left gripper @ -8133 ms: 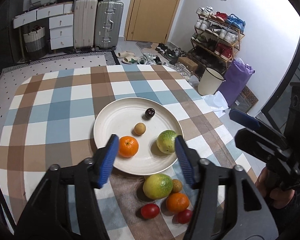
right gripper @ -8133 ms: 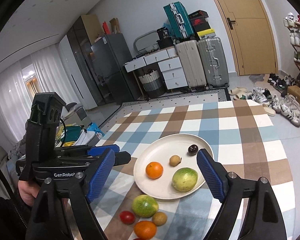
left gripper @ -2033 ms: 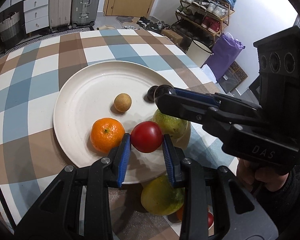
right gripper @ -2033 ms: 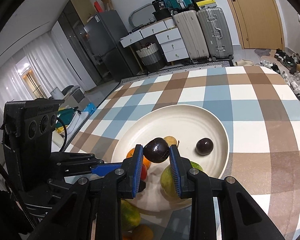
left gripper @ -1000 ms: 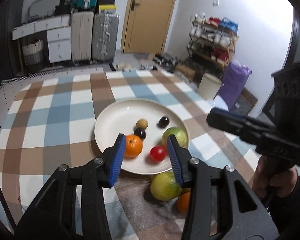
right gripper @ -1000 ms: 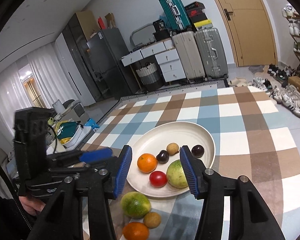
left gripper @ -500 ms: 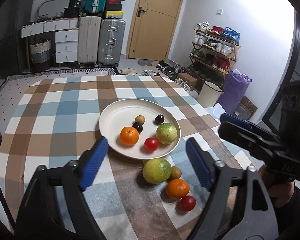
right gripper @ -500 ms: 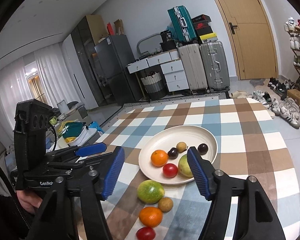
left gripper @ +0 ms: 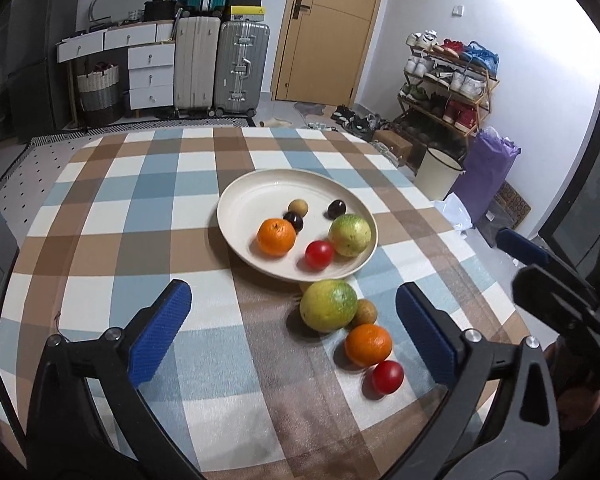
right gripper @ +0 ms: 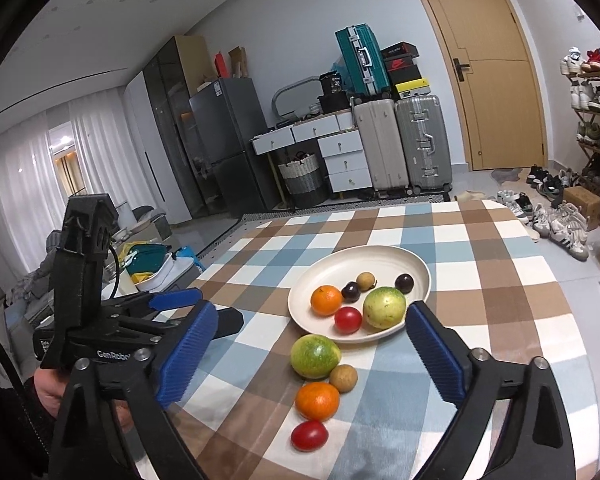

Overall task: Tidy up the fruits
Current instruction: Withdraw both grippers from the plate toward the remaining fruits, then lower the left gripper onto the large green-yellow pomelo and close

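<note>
Cream plate [left gripper: 236,208] now carries 6 fruits; 2 s ago the left gripper [left gripper: 296,330] was pinching a red tomato and the right gripper [right gripper: 308,354] a dark plum over it; both now sit on the plate: tomato [left gripper: 319,254] just beside the green-yellow citrus [left gripper: 349,235], plum [left gripper: 294,221] touching the orange [left gripper: 276,237]; a small tan fruit [left gripper: 299,206] and a second dark plum [left gripper: 336,209] lie further back.

Both grippers have pulled back and up from the plate since then; both are spread wide with nothing between the blue pads, hovering above the cloth; right gripper also shows at the right edge of the left wrist view.

Judgement: that drop is finished, task roughly half done; 8.1 s ago the plate held 4 and the cloth 5.

4 fruits show loose on the checked tablecloth [left gripper: 100,208], in a tight line near the plate's front rim: big green citrus [right gripper: 315,356], small brown fruit [right gripper: 343,378] touching it, orange [right gripper: 317,400], red tomato [right gripper: 309,435] nearest the cameras. A yellowish sliver peeks out behind the big citrus in the left view; cannot tell what.

Likely next: 1 loose fruit per gripper.

Writing: "GenRobo", cut off, on the left gripper's body [right gripper: 114,354] in the right wrist view; a smaller label at its left end is too blurred to read; red shoebox on the suitcases bears a swoosh logo.
</note>
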Tool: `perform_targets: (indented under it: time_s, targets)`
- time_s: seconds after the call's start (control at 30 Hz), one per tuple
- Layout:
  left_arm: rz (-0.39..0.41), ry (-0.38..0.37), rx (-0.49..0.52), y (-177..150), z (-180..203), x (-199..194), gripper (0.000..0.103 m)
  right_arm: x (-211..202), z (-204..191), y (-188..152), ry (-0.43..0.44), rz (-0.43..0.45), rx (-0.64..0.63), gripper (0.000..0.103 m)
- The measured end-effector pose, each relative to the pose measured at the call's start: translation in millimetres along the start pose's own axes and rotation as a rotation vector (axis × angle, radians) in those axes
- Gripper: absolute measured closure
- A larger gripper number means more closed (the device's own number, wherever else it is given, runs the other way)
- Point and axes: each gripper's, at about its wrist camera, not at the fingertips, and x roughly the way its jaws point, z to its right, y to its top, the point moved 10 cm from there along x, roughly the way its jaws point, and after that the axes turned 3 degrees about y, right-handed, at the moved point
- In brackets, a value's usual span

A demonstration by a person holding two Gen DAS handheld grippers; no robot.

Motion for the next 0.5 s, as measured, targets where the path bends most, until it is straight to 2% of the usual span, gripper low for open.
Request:
perform_targets:
  time_s: [0.5]
  targets:
    - [-0.064,-0.003,-0.034,-12.0,-10.5,33.8,0.001,2.0,10.0,-23.7,-0.028,-0.038,0.015,0.001]
